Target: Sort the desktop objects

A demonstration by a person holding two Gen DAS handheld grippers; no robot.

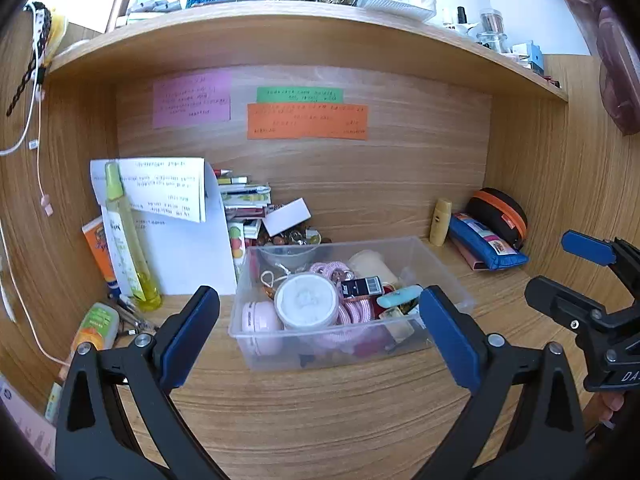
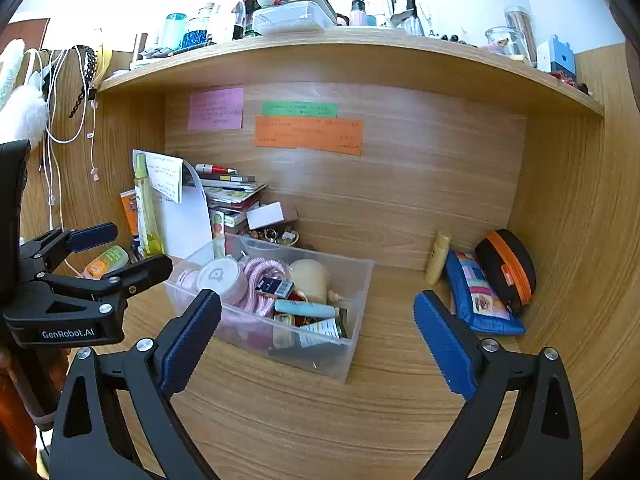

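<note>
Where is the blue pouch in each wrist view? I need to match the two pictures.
Left wrist view: the blue pouch lies far right, against the side wall, beyond the clear bin.
Right wrist view: the blue pouch sits right of centre, just past the right gripper and its right finger.
Shared landmark: the black case with the orange zip beside it, and the orange note on the back wall.

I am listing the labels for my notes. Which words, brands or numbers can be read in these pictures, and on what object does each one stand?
"GenRobot.AI": white print on the left gripper body, in the right wrist view.
"DA", cut off at the frame edge: on the right gripper body, in the left wrist view.
Pink note, green note, orange note, white sheets: handwriting too small to read.
Labels in the clear bin: blurred.
</note>
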